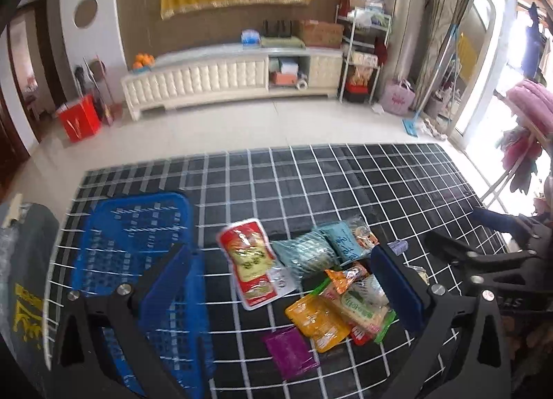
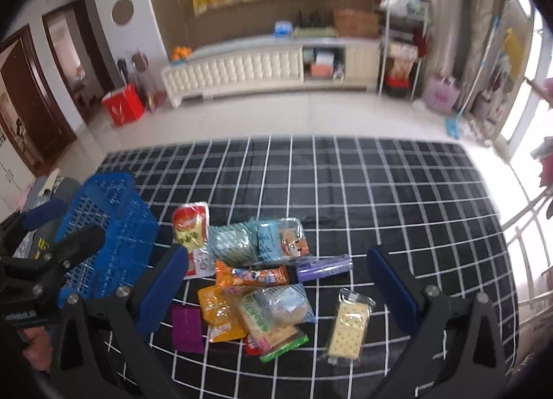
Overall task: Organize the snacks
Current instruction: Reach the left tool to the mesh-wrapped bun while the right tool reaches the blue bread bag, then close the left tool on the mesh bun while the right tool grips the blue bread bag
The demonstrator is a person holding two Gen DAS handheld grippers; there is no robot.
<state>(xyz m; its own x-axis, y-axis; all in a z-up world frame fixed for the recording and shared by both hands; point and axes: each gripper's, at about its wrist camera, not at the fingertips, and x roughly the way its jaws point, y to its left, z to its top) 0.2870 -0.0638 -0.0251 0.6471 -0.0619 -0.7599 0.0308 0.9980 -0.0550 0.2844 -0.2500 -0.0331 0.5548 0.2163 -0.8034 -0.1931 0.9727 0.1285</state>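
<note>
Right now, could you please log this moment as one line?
stage: start | left gripper: open, empty | right gripper: open, empty | blue plastic basket: no snacks visible | snack packets: piled on checked cloth

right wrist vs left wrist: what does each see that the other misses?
Right wrist only: the cracker pack in full, lying apart to the right of the pile, and the purple tube along its whole length.

Left wrist only: a top-down look into the blue basket, with no snack visible inside.

Both: the snack pile on the checked cloth, including the red-and-yellow pouch, the orange pouch and the purple packet. Left gripper and right gripper are both open, holding nothing.
</note>
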